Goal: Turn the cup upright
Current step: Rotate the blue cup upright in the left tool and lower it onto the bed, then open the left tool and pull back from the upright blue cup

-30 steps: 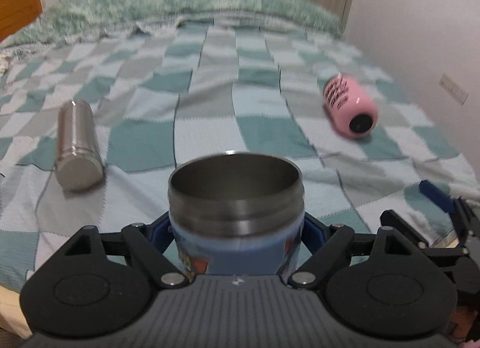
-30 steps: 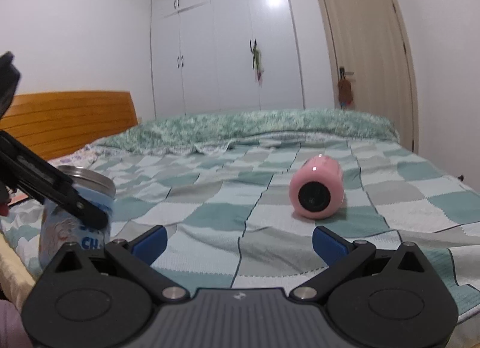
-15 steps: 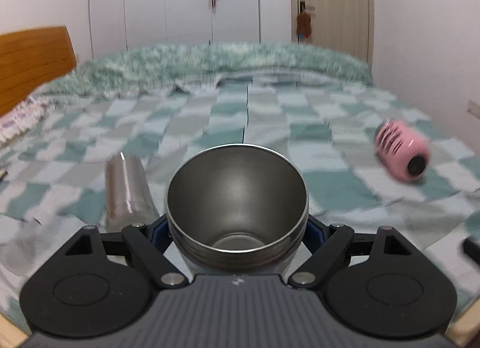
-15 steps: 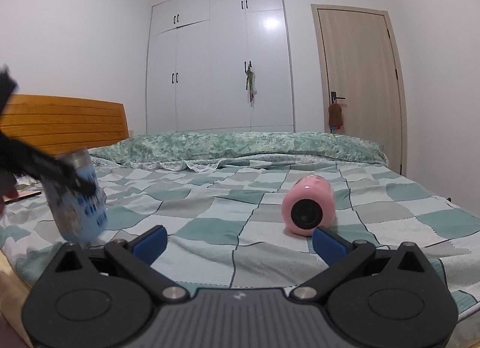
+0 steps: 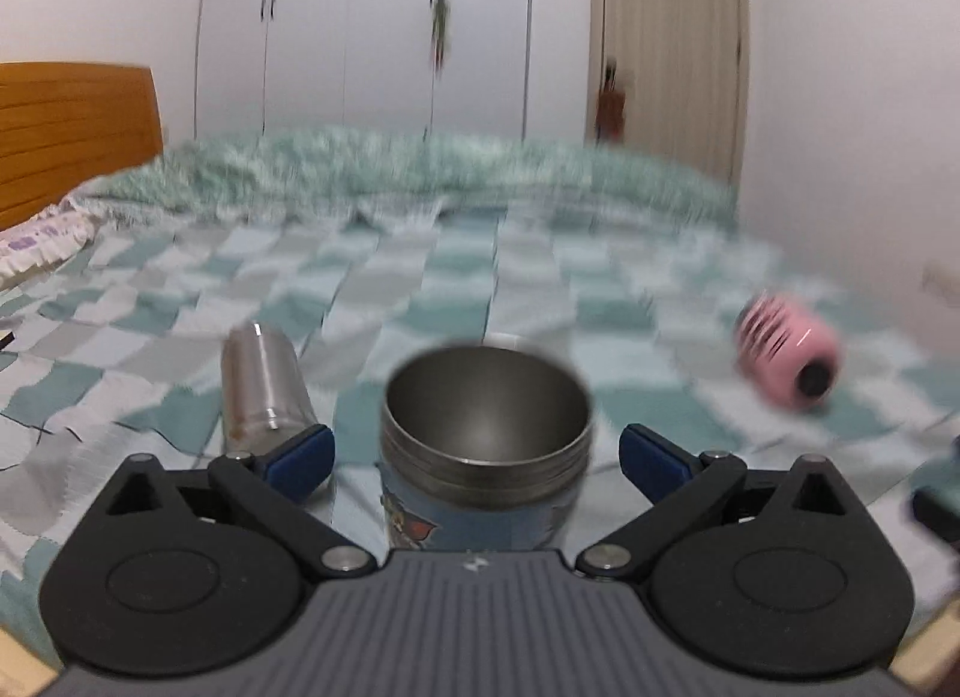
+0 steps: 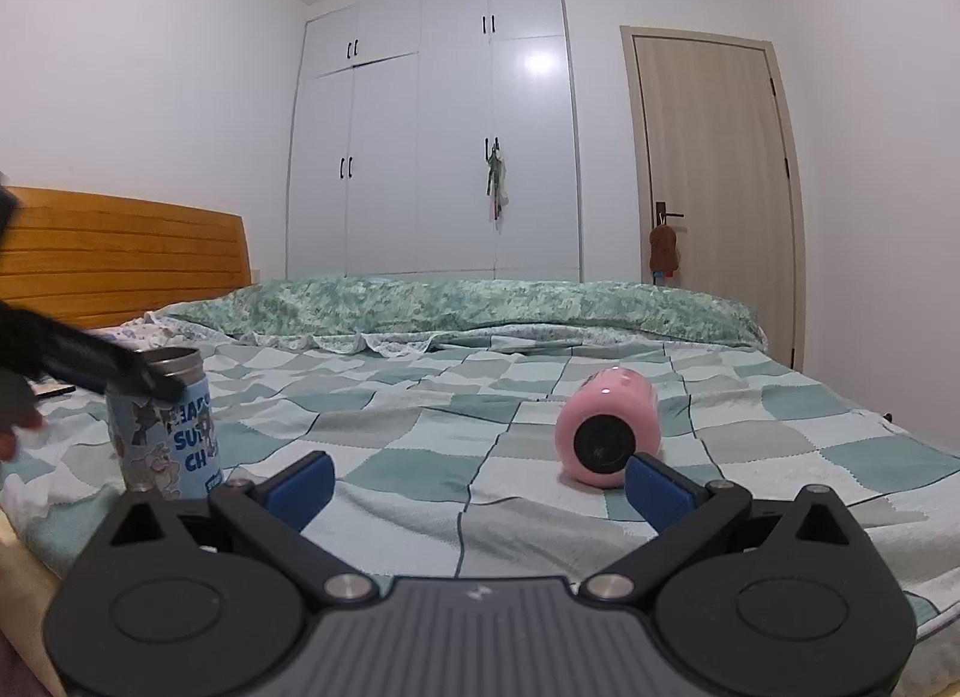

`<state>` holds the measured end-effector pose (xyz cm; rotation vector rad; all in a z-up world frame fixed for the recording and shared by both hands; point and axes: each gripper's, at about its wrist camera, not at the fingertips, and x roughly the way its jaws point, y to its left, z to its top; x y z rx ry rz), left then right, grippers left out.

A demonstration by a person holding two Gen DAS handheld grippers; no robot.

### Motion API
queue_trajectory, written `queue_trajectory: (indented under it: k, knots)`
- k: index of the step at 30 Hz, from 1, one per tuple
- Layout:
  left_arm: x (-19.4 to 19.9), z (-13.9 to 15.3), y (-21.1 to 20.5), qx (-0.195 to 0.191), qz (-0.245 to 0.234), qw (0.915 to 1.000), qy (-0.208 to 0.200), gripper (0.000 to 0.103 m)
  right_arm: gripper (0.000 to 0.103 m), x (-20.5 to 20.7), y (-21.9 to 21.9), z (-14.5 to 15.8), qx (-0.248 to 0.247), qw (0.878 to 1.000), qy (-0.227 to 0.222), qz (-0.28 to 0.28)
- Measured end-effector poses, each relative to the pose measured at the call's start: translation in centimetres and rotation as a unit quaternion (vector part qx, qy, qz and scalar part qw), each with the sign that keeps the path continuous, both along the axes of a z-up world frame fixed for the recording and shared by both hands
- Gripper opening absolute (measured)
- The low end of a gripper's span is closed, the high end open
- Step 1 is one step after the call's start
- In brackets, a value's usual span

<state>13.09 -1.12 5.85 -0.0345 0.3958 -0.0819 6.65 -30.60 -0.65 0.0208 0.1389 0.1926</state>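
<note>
My left gripper [image 5: 477,457] is spread wide, and the blue cartoon cup [image 5: 483,445] stands mouth-up on the checked bedspread [image 5: 420,289] between the fingers, touching neither pad as far as I can tell. My right gripper [image 6: 480,478] is spread too and holds nothing. The pink cup [image 6: 606,427] lies on its side just beyond my right-hand fingertip [image 6: 657,487], long axis running away from me, dark end toward me; I judge it the right hand's to take.

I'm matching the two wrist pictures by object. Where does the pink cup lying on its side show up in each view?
Left wrist: pink cup far right, mid-height, blurred, on the checked bedspread.
Right wrist: pink cup right of centre, dark end facing the camera, just beyond the right gripper.
Shared landmark: the blue cartoon cup, upright.
</note>
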Motion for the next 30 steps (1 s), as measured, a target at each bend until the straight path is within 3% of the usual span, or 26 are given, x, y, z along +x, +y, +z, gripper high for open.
queue_trajectory:
  k: [4, 10, 20, 30]
  knots:
    - [-5.1, 1.0, 1.3, -0.020, 0.004, 0.9979, -0.062, 0.103, 0.103, -1.2, 0.1, 0.2, 0.008, 1.000, -0.005, 0.001]
    - [-11.3, -0.9, 1.5, 0.007, 0.024, 0.9906, -0.135, 0.103, 0.103, -4.1, 1.3, 0.7, 0.000, 1.000, -0.023, 0.017]
    - [-12.7, -5.7, -0.7, 0.034, 0.029, 0.9896, -0.136, 0.103, 0.103, -6.8, 1.7, 0.9, -0.009, 0.999, -0.032, 0.010]
    - [-13.3, -6.0, -0.5, 0.027, 0.022, 0.9887, -0.145, 0.103, 0.103, -6.7, 1.7, 0.7, -0.016, 0.999, -0.031, 0.000]
